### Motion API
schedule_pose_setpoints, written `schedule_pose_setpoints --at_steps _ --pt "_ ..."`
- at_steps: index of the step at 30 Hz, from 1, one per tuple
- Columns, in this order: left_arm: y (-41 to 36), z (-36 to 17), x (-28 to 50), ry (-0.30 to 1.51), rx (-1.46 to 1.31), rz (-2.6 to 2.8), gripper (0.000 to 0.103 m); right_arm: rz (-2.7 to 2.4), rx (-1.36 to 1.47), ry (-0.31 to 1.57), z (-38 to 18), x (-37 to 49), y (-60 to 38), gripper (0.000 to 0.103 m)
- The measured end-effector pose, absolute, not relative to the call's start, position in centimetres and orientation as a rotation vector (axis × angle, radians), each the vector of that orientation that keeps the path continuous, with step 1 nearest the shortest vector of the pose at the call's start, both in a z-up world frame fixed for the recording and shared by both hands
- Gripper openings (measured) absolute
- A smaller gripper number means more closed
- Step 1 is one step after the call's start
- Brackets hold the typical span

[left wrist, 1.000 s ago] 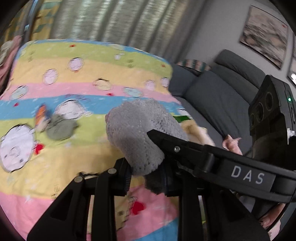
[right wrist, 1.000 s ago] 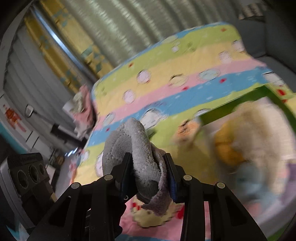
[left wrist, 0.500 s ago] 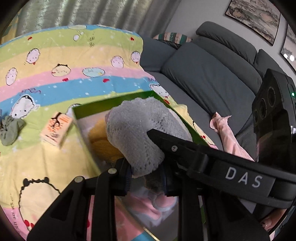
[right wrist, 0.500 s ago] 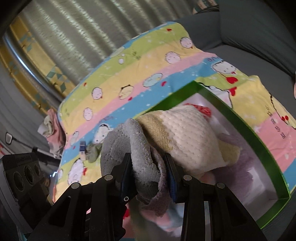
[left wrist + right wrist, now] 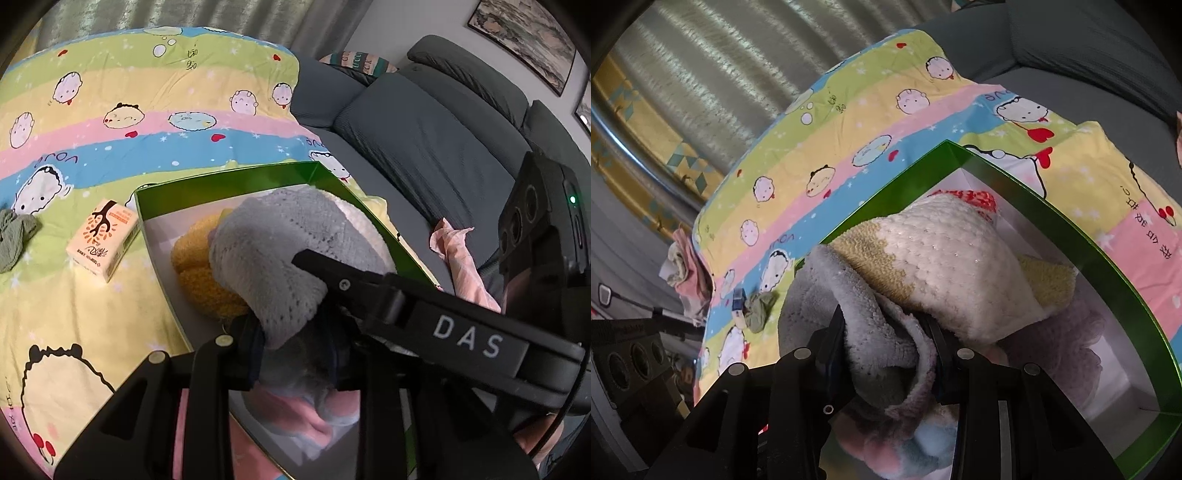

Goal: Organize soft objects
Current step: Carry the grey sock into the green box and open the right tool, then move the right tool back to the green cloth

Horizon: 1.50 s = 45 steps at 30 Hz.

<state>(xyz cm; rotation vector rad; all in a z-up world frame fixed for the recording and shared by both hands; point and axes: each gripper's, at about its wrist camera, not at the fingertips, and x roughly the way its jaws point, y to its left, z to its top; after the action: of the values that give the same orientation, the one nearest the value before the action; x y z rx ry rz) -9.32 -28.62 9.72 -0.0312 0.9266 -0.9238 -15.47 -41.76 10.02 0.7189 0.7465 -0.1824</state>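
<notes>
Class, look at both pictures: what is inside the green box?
Inside the green box: a cream-and-tan towel, a yellow cloth, pink and blue fabric. The grey towel covers whatever lies beneath.

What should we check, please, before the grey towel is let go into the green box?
1. Grey towel over the green box: ok, it hangs above the box's open top in both views.
2. Right tongs gripping the towel: ok, cloth bunched between the pads.
3. Left tongs release: under way, jaws opening with towel between them.
4. Room in the box: not ok, the cream towel and yellow towel already pile high.
5. Tissue pack and green cloth outside the box: ok, clear of the drop.
6. Towel clear of the box rim: cannot tell.
</notes>
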Motion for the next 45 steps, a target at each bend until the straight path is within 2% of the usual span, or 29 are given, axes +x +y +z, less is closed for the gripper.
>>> schedule_pose_setpoints --at_steps 5,12,19,20,24,28,30,32,37,45 --pt "-27.7 9.4 -8.7 0.963 -0.084 -0.906 0.030 -0.201 0.690 0.755 10.1 -15.1 -41.3 0.038" --pt "-26.0 9.7 -8.7 0.962 -0.074 -0.843 0.026 -0.260 0.603 0.780 10.0 -13.5 -39.8 0.038" --pt "-23.3 11.2 -8.9 0.941 -0.112 -0.817 0.027 -0.278 0.586 0.774 10.1 -13.5 -39.7 0.039" --pt "-22.9 11.5 -9.0 0.936 -0.105 -0.807 0.028 -0.272 0.579 0.771 10.2 -13.5 -39.6 0.043" --pt "-19.8 12.4 -9.4 0.889 -0.094 -0.744 0.056 -0.237 0.543 0.759 10.9 -13.8 -39.3 0.064" --pt "-16.2 12.8 -9.6 0.854 -0.071 -0.660 0.065 -0.274 0.494 0.704 12.5 -14.7 -38.6 0.073" --pt "-14.7 12.8 -9.3 0.846 -0.056 -0.617 0.070 -0.299 0.468 0.672 13.5 -15.2 -38.1 0.082" --pt "-12.9 12.6 -9.3 0.834 -0.046 -0.576 0.078 -0.318 0.442 0.647 14.4 -15.7 -37.5 0.085" --pt "-7.7 11.2 -8.3 0.822 -0.059 -0.455 0.087 -0.359 0.376 0.599 16.5 -16.4 -35.8 0.086" --pt "-0.4 7.4 -5.1 0.904 -0.185 -0.248 0.087 -0.247 0.371 0.594 18.2 -15.1 -31.0 0.090"
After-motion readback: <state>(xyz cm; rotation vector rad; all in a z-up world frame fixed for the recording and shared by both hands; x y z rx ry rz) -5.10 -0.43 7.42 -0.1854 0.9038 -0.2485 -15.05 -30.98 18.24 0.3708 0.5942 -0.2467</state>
